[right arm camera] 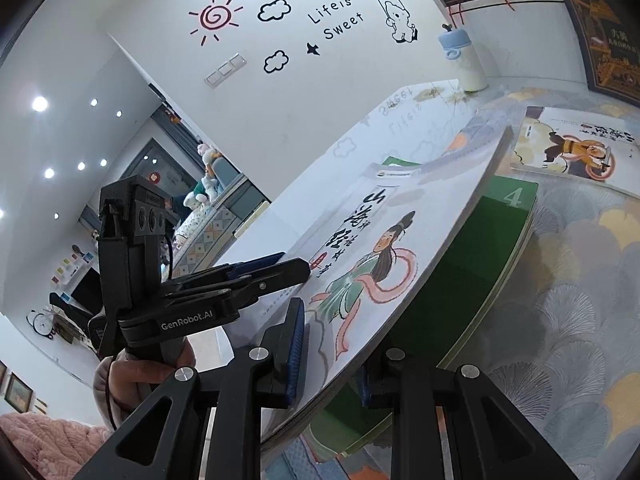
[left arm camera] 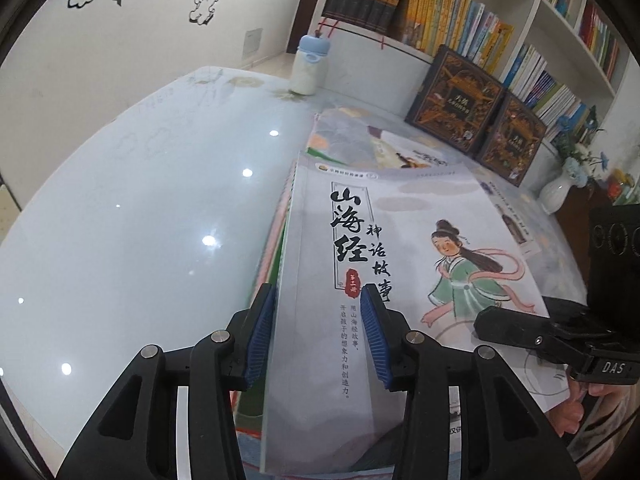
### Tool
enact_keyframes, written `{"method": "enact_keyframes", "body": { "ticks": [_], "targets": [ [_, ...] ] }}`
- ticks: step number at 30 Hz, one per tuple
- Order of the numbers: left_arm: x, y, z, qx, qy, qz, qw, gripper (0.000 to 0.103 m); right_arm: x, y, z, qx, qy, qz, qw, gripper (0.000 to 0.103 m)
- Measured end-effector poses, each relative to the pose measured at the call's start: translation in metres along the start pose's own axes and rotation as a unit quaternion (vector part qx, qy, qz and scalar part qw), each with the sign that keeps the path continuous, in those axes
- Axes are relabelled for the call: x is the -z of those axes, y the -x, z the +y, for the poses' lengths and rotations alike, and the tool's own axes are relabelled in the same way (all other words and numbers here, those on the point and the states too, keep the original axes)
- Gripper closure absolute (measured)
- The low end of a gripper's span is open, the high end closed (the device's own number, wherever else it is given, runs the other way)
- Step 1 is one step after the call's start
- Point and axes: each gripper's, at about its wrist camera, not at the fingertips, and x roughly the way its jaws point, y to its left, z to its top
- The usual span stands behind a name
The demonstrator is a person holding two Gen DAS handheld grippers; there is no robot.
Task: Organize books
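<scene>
Left wrist view: our left tongs (left arm camera: 318, 304) straddle the near spine edge of the grey book (left arm camera: 400, 248), one blue pad (left arm camera: 260, 336) outside the spine and the other lying over the cover; we cannot tell whether they pinch it. The grey book tops a stack (left arm camera: 272, 248) of books on the bench (left arm camera: 140, 200), with pink and green edges showing just left of the spine. Our right tongs (left arm camera: 504, 322) come in from the right and touch the cover's near right corner. Ahead of the left tongs, a second picture book (left arm camera: 384, 144) lies flat beyond the stack, and farther on a bottle (left arm camera: 308, 66) with a blue cap stands upright. To the right of it, two dark boxed sets (left arm camera: 476, 104) lean against the shelves (left arm camera: 536, 12), and a white vase (left arm camera: 554, 192) sits beside them.

In the right wrist view, our right tongs (right arm camera: 334, 356) hold the near edge of the grey book (right arm camera: 400, 240): one pad above the cover, the other underneath, and the cover is tilted up off the green book (right arm camera: 480, 248) below it. The left tongs (right arm camera: 280, 266) reach over the far side of the cover, narrow, with pads close together. Right of the stack, an orange picture book (right arm camera: 576, 148) lies flat on the patterned mat (right arm camera: 568, 320).
</scene>
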Motion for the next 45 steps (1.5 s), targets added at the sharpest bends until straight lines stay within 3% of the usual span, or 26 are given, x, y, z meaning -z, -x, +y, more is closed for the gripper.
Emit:
{"method": "enact_keyframes", "body": {
  "ticks": [3,12,15,18,20,22,31,34,39,43,45],
  "targets": [
    [-0.004,-0.001,-0.002,0.012,-0.005,-0.006,0.9999,0.061,0.000,-0.001,0.001,0.009,-0.005,-0.008,1.000,0.082],
    [-0.018,-0.022,-0.025,-0.002,-0.043,0.001,0.9991,0.061,0.019,-0.004,-0.005,0.025,-0.048,-0.029,0.998,0.082],
    [-0.019,-0.024,-0.029,-0.006,-0.048,0.005,0.9988,0.061,0.022,-0.005,-0.001,0.045,-0.035,-0.025,0.998,0.081],
    [-0.020,-0.026,-0.032,-0.003,-0.051,0.008,0.9987,0.056,0.021,0.000,0.000,0.072,-0.034,-0.028,0.996,0.059],
    [-0.021,-0.026,-0.033,-0.008,-0.050,0.006,0.9987,0.056,0.020,0.006,-0.001,0.066,-0.040,-0.028,0.997,0.033],
    [-0.022,-0.026,-0.031,-0.010,-0.046,0.006,0.9989,0.056,0.021,0.009,0.002,0.067,-0.032,-0.023,0.997,0.023],
    [-0.028,-0.027,-0.031,-0.024,-0.039,0.007,0.9989,0.053,0.016,-0.008,0.023,0.041,0.051,0.086,0.994,0.021],
    [-0.030,-0.027,-0.034,-0.026,-0.047,0.008,0.9985,0.053,0.020,0.000,0.021,0.041,0.059,0.097,0.993,0.021],
    [-0.037,-0.029,-0.050,-0.009,-0.053,0.009,0.9985,0.053,0.022,0.030,0.007,0.062,0.054,0.067,0.994,0.021],
    [-0.045,-0.034,-0.078,-0.002,-0.072,0.009,0.9974,0.050,0.021,0.071,-0.026,0.097,0.020,0.037,0.994,0.021],
    [-0.050,-0.038,-0.099,0.015,-0.073,0.008,0.9972,0.043,0.018,0.094,-0.044,0.105,0.006,0.024,0.994,0.021]
  ]
}}
